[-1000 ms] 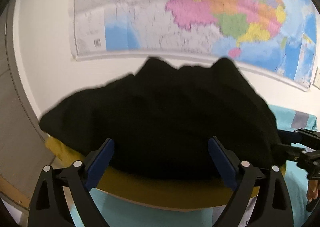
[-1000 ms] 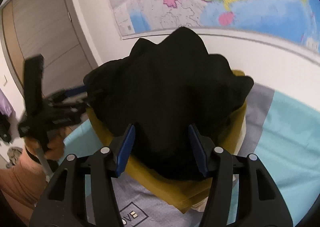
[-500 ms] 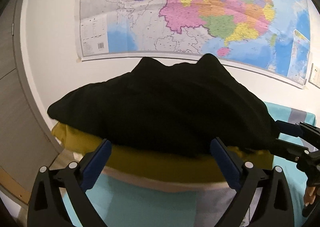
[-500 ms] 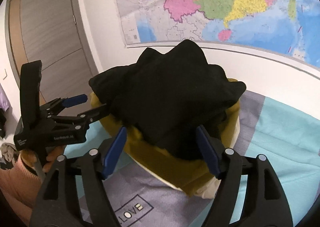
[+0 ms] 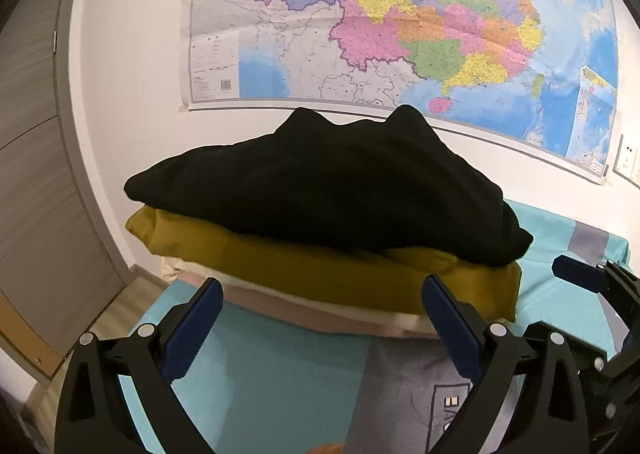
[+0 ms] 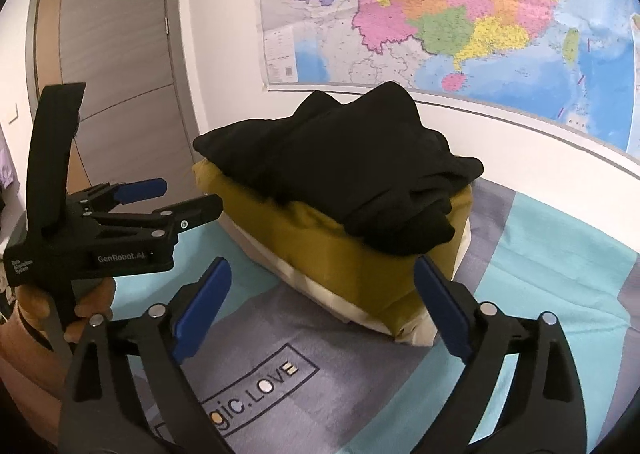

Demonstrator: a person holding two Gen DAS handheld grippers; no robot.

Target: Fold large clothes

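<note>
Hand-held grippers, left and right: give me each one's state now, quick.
Left hand-held gripper: open, holding nothing, short of the black garment.
Right hand-held gripper: open, jaws just opened wider, nothing between them.

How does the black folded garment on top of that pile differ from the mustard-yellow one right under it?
The black folded garment lies on top, with a lumpy, peaked surface; the mustard-yellow folded garment lies beneath it, flatter and smoother. The black one leaves the mustard one's front edge uncovered, so the mustard one sticks out further there. Both are folded and stacked in one pile on the bed.
</note>
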